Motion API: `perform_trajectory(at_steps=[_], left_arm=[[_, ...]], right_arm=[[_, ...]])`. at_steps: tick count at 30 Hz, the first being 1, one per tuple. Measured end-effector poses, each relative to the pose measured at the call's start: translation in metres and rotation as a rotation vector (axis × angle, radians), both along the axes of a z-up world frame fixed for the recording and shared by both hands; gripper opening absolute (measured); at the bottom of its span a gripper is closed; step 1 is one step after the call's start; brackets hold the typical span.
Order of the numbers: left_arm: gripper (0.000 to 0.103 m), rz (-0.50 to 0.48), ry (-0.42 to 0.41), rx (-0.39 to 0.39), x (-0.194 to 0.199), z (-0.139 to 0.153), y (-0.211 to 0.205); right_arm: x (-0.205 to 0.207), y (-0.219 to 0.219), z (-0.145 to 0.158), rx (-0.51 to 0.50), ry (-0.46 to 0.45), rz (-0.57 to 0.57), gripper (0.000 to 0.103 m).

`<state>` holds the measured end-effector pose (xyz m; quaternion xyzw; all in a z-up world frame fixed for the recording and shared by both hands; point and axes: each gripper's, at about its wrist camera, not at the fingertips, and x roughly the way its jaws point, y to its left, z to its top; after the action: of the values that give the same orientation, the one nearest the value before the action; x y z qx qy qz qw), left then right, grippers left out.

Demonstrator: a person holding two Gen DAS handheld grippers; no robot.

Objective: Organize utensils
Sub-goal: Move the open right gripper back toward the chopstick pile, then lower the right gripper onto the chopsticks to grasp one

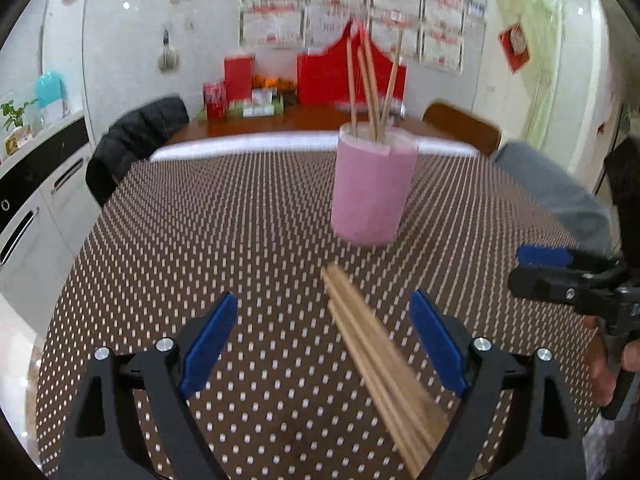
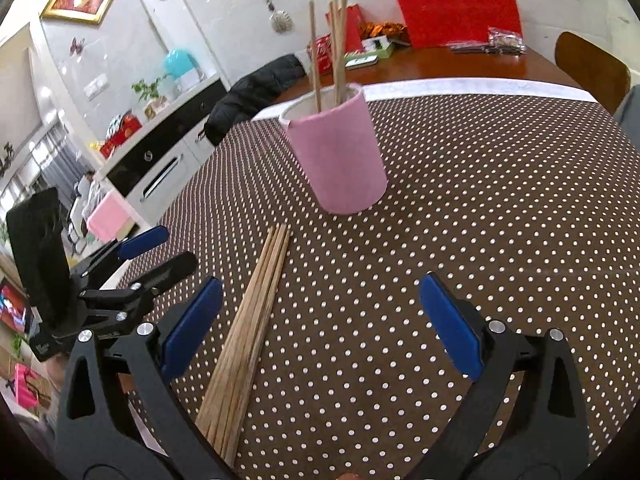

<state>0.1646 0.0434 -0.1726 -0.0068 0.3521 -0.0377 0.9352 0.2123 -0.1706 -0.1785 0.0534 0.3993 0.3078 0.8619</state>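
Loose chopsticks (image 1: 376, 344) lie on the dotted worktop (image 1: 200, 240) before a pink holder (image 1: 372, 192). Left claw (image 1: 324, 344) and right claw (image 2: 320, 328) both hover spread wide, pinching nothing.

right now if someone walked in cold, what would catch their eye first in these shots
The pink cup stands upright mid-table on the brown polka-dot tablecloth, with a few wooden chopsticks sticking up out of it. In front of it, a bundle of loose chopsticks lies flat on the cloth. Both the left gripper and the right gripper hang over that bundle, jaws wide and empty.
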Motion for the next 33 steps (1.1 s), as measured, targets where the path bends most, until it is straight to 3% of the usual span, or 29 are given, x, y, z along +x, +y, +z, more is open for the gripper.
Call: perform_trajectory(at_steps=[7, 14, 19, 24, 33], left_arm=[[0.087, -0.014, 0.141, 0.063, -0.004, -0.024, -0.015], [0.087, 0.020, 0.234, 0.053, -0.020, -0.050, -0.009], [0.087, 0.041, 0.227, 0.033, -0.028, -0.053, -0.004], [0.089, 0.060, 0.194, 0.116, -0.041, -0.052, -0.018], [0.089, 0.071, 0.177, 0.197, -0.035, -0.054, -0.028]], right_arm=[[0.008, -0.005, -0.011, -0.023, 0.039, -0.015, 0.097], [0.009, -0.013, -0.008, -0.015, 0.039, -0.017, 0.097], [0.009, -0.014, -0.007, -0.015, 0.038, -0.015, 0.097], [0.008, -0.010, -0.008, -0.026, 0.042, -0.011, 0.097], [0.001, 0.007, -0.016, -0.113, 0.045, 0.040, 0.097]])
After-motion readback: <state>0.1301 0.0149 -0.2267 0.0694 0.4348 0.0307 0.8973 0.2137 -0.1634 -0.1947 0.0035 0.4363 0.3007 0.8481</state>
